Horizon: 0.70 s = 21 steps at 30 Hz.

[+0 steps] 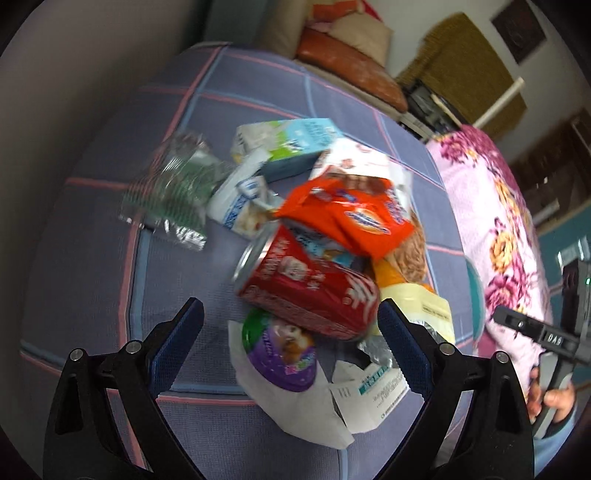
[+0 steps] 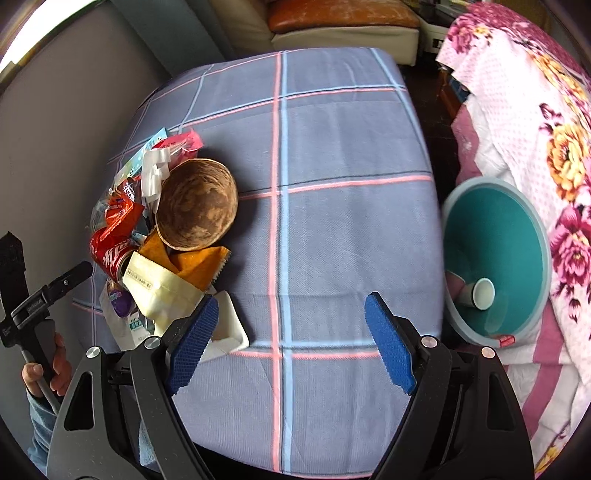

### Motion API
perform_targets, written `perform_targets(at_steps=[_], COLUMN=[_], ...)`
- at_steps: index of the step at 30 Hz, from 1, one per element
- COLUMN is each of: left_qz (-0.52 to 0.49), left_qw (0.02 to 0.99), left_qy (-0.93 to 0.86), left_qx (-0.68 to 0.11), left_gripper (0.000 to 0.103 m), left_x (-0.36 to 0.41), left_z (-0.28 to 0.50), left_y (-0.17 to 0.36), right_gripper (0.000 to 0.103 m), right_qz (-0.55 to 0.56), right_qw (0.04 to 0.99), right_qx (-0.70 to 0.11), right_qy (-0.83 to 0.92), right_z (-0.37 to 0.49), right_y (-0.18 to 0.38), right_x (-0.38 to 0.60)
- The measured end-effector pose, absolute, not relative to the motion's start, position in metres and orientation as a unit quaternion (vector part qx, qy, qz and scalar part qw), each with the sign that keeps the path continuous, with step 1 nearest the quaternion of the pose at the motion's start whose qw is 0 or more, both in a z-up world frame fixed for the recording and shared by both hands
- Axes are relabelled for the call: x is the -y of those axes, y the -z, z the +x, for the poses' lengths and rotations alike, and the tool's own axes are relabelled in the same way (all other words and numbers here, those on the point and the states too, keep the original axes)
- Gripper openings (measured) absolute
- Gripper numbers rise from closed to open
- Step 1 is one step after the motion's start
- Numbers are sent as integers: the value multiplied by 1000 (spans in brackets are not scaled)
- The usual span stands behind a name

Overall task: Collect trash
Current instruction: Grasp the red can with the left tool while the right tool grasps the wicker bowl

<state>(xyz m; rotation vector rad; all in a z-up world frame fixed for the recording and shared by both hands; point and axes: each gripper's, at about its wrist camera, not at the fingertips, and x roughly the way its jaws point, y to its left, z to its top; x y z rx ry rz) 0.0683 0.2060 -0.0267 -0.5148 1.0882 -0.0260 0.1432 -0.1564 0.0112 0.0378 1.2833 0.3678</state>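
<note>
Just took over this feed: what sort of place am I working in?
Most likely a home living room: a table under a checked cloth, a cushioned sofa behind it, and a floral blanket beside a teal bin.

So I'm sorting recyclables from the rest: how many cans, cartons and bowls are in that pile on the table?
Cans: 1, the red can
Cartons: 1, the blue-and-green carton
Bowls: 1, the brown bowl
Total: 3

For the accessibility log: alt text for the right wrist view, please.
The open right gripper hovers over a plaid tablecloth, holding nothing. A trash pile with a red can and brown bowl lies left; a teal bin holding a cup stands right.
</note>
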Motion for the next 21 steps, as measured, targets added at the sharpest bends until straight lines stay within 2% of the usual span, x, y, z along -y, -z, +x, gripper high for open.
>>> perform_targets(at_steps=[10,11,12,13,16,21], left_qz=[-285,-281,-273,-266,-252,-234], left_qw=[802,805,809,812,818,821], left_qy=[9,5,0,1,1,-3], left_qx=[-525,-523,-521,-520,-517,-521], left_gripper=[94,89,73,65,63,64], left_x=[-199,-198,-198,-197,-197,-197], left_z=[96,97,98,98,99,98], left_y=[49,49,49,49,47,46], right_gripper=[78,77,77,73,58,57], right_qz=[3,3,3,3,0,-8], right_qw=[788,786,784,781,771,764], right_qx=[-588,-588,-590,-592,-598,-598], right_qy=[-183,-187,-192,-200,-219,-244], right_z=[190,195,199,205,215,229], right_y=[1,4,7,11,22,40], right_x=[120,115,111,106,94,75])
